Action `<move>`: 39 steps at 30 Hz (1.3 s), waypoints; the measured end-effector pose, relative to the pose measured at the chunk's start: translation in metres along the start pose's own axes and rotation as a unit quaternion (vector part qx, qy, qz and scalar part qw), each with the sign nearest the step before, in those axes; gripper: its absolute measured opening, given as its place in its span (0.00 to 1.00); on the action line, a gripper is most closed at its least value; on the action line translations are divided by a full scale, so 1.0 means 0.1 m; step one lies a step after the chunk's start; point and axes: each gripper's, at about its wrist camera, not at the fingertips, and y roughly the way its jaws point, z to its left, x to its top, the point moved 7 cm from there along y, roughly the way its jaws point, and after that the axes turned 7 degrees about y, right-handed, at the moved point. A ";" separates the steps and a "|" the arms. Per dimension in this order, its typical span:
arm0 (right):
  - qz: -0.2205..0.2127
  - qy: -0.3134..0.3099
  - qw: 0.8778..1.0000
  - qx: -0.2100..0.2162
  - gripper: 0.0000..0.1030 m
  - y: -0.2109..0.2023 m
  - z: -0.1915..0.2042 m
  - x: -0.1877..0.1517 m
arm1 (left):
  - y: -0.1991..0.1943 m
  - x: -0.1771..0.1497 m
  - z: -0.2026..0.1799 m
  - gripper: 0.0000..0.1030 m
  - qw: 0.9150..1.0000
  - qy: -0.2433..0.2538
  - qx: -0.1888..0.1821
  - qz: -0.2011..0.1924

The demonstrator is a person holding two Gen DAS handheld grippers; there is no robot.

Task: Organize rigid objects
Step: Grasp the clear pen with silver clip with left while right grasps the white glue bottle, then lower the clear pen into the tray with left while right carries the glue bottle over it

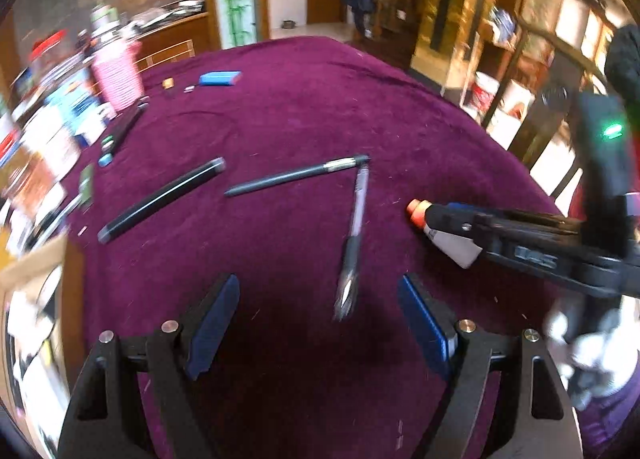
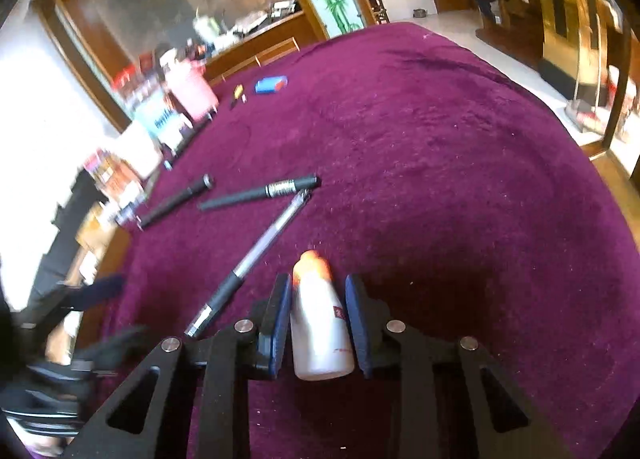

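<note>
Three pens lie on the purple tablecloth [image 1: 300, 107]: a clear pen with a black grip [image 1: 354, 235] [image 2: 248, 263], a grey pen with a silver band [image 1: 296, 175] [image 2: 260, 192] and a black pen [image 1: 160, 199] [image 2: 176, 199]. My left gripper [image 1: 320, 299] is open and empty, just above the cloth, with the clear pen's tip between its fingers. My right gripper [image 2: 318, 291] is shut on a white glue bottle with an orange cap [image 2: 320, 323], which also shows in the left wrist view [image 1: 440, 227], to the right of the pens.
A blue box [image 1: 220, 78] [image 2: 271, 84] and small items lie at the far side of the cloth. A pink striped container [image 1: 118, 73] and cluttered boxes [image 1: 48, 147] line the left edge. A cardboard box [image 1: 32, 263] stands at the near left.
</note>
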 end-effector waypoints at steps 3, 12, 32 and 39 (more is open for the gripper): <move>-0.002 -0.002 1.000 0.005 0.29 0.00 0.04 -0.01 | 0.32 0.11 -0.09 0.75 0.999 0.040 0.031 0.018; 0.021 0.009 1.000 0.013 0.29 0.09 -0.01 -0.03 | 0.59 0.17 -0.31 0.09 0.996 0.077 0.030 0.036; 0.027 -0.075 0.993 -0.091 0.28 0.13 0.20 -0.10 | -1.07 -0.57 0.67 0.09 0.991 -0.105 -0.020 -0.074; 0.038 -0.042 0.998 0.026 0.28 -0.08 0.65 -0.14 | -1.70 -1.29 1.56 0.09 0.973 -0.201 0.052 -0.103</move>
